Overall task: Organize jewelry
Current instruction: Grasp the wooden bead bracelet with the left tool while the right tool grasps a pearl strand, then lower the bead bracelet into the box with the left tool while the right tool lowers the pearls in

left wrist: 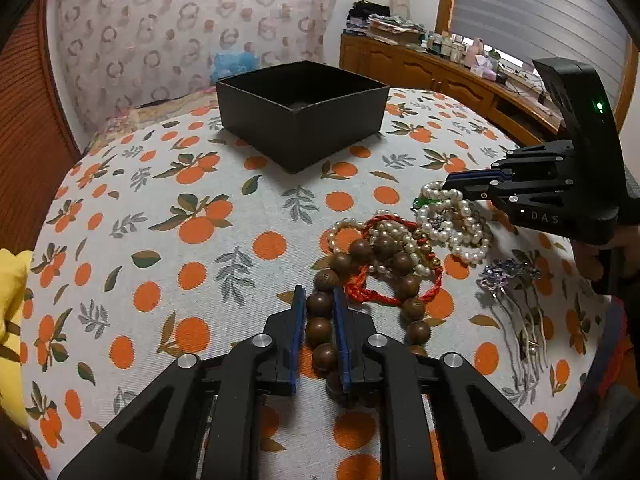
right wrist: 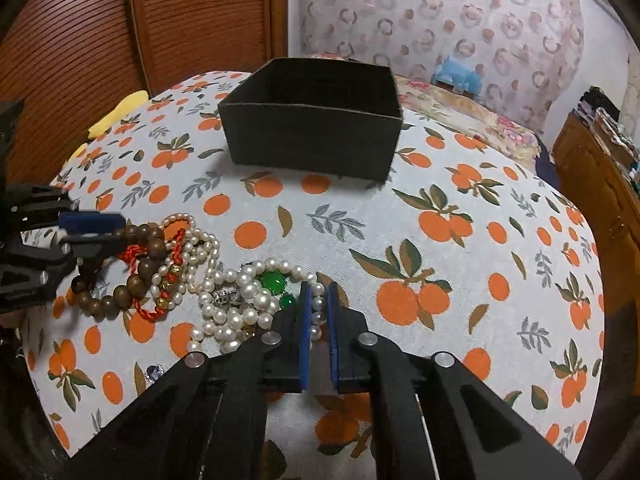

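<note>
1. Table [left wrist: 168,216]: round top under a cloth printed with oranges and leaves.
2. Box [left wrist: 304,120]: black, open-topped, on the far part of the table, well apart from the jewelry.
3. Wooden beads [left wrist: 320,328]: brown strand at the near left of the jewelry heap. Left hand-held gripper [left wrist: 318,296] is closed on it, several beads lined up between the blue pads, the rest of the strand curving right into the heap.
4. Red cord [left wrist: 360,292]: braided loop, tangled with the wooden beads and a strand of small pearls [left wrist: 392,240].
5. Pearl necklace [right wrist: 256,300]: larger white pearls with green stones [right wrist: 274,282], piled at the right of the heap. Right hand-held gripper [right wrist: 318,294] is pinched nearly closed on one pearl strand at the pile's right edge.
6. Hair comb [left wrist: 508,276]: purple-decorated, lying near the pearls, touched by neither gripper.
</note>
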Tool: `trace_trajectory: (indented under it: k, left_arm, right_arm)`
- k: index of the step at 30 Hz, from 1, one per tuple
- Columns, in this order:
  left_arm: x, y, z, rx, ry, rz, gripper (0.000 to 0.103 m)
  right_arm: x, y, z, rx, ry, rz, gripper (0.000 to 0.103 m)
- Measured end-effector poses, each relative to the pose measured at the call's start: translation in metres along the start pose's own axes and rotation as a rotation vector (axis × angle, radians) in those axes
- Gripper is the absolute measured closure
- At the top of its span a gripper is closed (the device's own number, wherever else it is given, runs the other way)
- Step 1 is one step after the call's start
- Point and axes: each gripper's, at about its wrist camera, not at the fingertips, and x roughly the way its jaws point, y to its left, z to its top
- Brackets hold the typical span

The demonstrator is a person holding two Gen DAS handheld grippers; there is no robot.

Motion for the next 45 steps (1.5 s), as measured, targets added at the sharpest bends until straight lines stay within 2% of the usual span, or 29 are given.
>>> trace_trajectory:
  k: [5,14,27,35,45]
  left_arm:
    - [-0.011,0.001,0.005,-0.021,-0.044,-0.014,0.090]
    - [-0.057,-0.012,0.031,-0.011,-0.180,-0.031,0.090]
    - [-0.102,-0.021,0.074,0.031,-0.314,-0.031,0.090]
    - [-0.107,-0.016,0.097,0.039,-0.351,-0.001,0.090]
    - [-0.095,-0.003,0.131,0.024,-0.360,-0.003,0.090]
  right_arm:
    - [-0.028,0.000,0.001,0.026,-0.086,0.007,0.095]
    - [-0.094,0.002,0.026,0.017,-0.243,0.008,0.095]
    - [-0.147,-0.002,0.060,0.002,-0.375,-0.015,0.095]
    - [-0.162,-0.012,0.083,0.006,-0.425,-0.020,0.095]
    - [-0.176,-0.028,0.117,0.007,-0.485,-0.004,0.095]
